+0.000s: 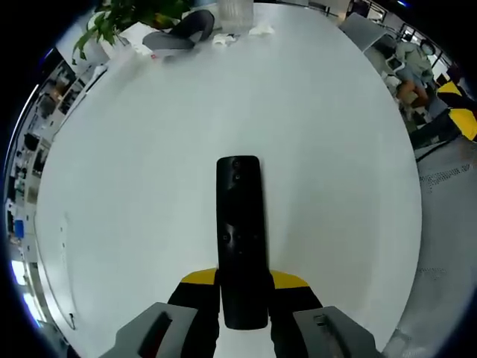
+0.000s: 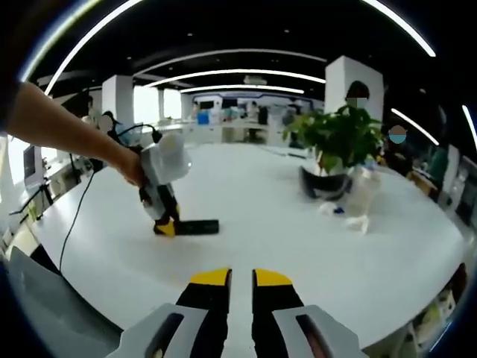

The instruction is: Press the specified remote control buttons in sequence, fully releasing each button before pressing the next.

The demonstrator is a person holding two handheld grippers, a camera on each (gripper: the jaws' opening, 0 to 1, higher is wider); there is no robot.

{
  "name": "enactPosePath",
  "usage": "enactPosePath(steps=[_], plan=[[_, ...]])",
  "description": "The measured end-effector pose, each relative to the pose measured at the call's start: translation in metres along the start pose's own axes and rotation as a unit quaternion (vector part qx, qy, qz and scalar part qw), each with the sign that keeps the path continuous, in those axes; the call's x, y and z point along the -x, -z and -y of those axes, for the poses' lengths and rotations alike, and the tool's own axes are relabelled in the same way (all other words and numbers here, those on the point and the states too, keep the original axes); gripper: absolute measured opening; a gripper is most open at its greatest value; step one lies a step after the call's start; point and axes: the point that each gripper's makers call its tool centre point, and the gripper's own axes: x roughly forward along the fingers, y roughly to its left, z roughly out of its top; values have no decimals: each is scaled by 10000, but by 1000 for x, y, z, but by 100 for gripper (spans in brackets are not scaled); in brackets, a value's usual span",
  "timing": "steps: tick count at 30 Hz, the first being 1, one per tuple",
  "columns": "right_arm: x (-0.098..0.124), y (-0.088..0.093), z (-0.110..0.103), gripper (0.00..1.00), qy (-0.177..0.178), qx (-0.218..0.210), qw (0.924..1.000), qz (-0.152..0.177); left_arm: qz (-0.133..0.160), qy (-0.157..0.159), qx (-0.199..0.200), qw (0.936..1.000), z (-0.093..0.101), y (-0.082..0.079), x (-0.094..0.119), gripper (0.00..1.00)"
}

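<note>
Left gripper view looks down the length of a black remote control (image 1: 241, 239) clamped between the yellow-tipped jaws of the left gripper (image 1: 243, 287); the near end of the remote sits in the jaws and its far end points out over the white table (image 1: 134, 194). The tabletop around it is plain, pale and glossy. Far across it stand a leafy potted plant (image 1: 119, 19), a dark grey object (image 1: 182, 33) beside it, a clear container (image 1: 235, 15) and some small white scraps (image 1: 261, 30). Beyond the table's right edge is grey floor with office chairs (image 1: 447, 119).

In the right gripper view, the right gripper (image 2: 241, 287) is nearest, its two jaws drawn close together with just a thin gap and nothing between them, hovering over the table. Farther out, to the left, a person's hand (image 2: 133, 168) holds the left gripper low over the table, the remote lying flat along the surface and pointing right. A black cable (image 2: 74, 216) trails off the table's left edge. Beyond, the plant's dark pot sits near a clear bottle (image 2: 363, 190) and crumpled white scraps. Behind is an open office with white columns (image 2: 119, 97) and long curved ceiling lights (image 2: 238, 73).
</note>
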Motion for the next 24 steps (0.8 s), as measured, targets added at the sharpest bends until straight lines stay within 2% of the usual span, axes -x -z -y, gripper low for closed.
enactPosePath(steps=[9,24], plan=[[0,3,0,0,-5,-64,9999,-81,-24,15,-51,10000,8,2,1,23],[1,4,0,0,-25,13,10000,-91,137,37,-80,9999,21,5,2,23]])
